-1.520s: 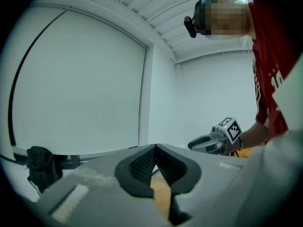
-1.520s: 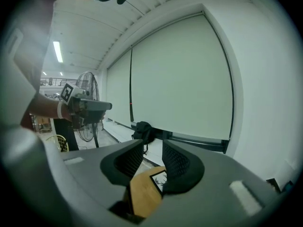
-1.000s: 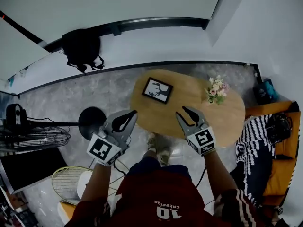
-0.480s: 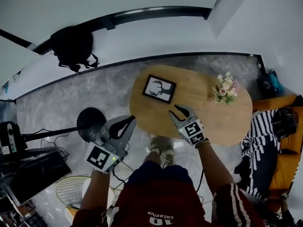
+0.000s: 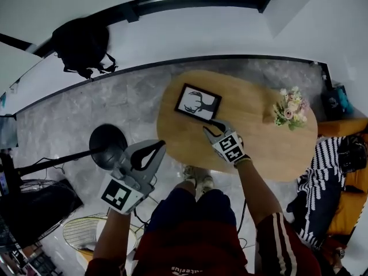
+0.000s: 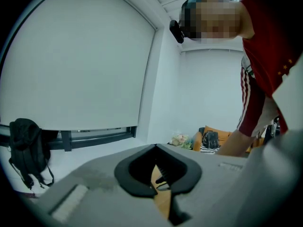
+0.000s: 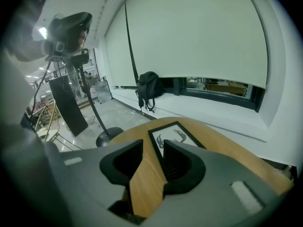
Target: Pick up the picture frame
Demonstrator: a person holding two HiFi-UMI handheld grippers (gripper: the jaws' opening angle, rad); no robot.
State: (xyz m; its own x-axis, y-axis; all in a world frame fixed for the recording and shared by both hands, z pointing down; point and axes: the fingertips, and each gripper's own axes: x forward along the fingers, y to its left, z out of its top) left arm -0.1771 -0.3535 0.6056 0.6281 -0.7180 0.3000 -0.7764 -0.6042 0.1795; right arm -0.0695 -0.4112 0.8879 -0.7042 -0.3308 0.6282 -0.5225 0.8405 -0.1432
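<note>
The step in hand is the approach: the right gripper (image 5: pixel 213 128) hovers over the oval wooden table (image 5: pixel 253 148) with its nose aimed at the picture frame (image 5: pixel 198 102), which lies flat just beyond it at about 11 o'clock. In the right gripper view its jaws stand moderately apart with only bare wood between them, and the frame's near edge (image 7: pixel 176 135) sits right at the tips, not yet inside. The frame occupies the table's 10 o'clock part, face up, showing a deer-head drawing.

The left gripper (image 5: pixel 150 152) hangs off the table at the 7 o'clock side, above the floor; its tips meet with nothing held (it looks to have no part in this step).

Next, I judge, the right jaws must straddle a border of the frame; since it lies flat, one jaw likely has to slip under an edge before closing.

Counted: one frame, one table, one bunch of flowers (image 5: pixel 289 108) at the table's 3 o'clock end, one black backpack (image 5: pixel 80 46), one round stand base (image 5: pixel 107 145), two grippers
</note>
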